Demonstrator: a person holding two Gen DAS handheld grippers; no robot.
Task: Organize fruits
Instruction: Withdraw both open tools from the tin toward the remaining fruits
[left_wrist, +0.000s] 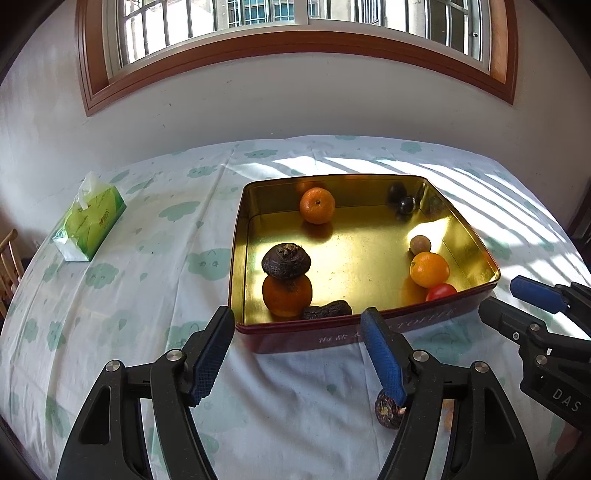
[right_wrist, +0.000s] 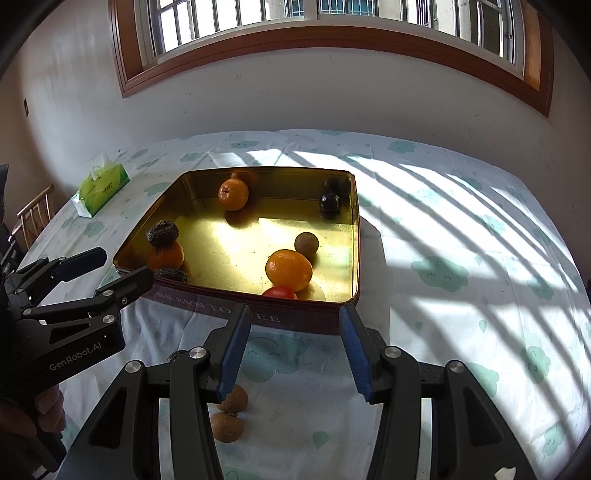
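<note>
Sunlit cloud-print white tablecloth (left_wrist: 155, 258) carries a gold-lined red rectangular tin (left_wrist: 347, 332) holding oranges and dark fruits; the left gripper (left_wrist: 297, 354) hovers before it, fingers spread, nothing between. From the right wrist, the right gripper (right_wrist: 291, 347) is likewise spread and empty, two brown round longans (right_wrist: 229, 413) lying beneath.

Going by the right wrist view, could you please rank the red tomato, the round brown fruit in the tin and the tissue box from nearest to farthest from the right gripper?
1. Red tomato, at the tin's near wall.
2. Round brown fruit, mid-tin, farther back.
3. Tissue box, far left on the cloth.
</note>
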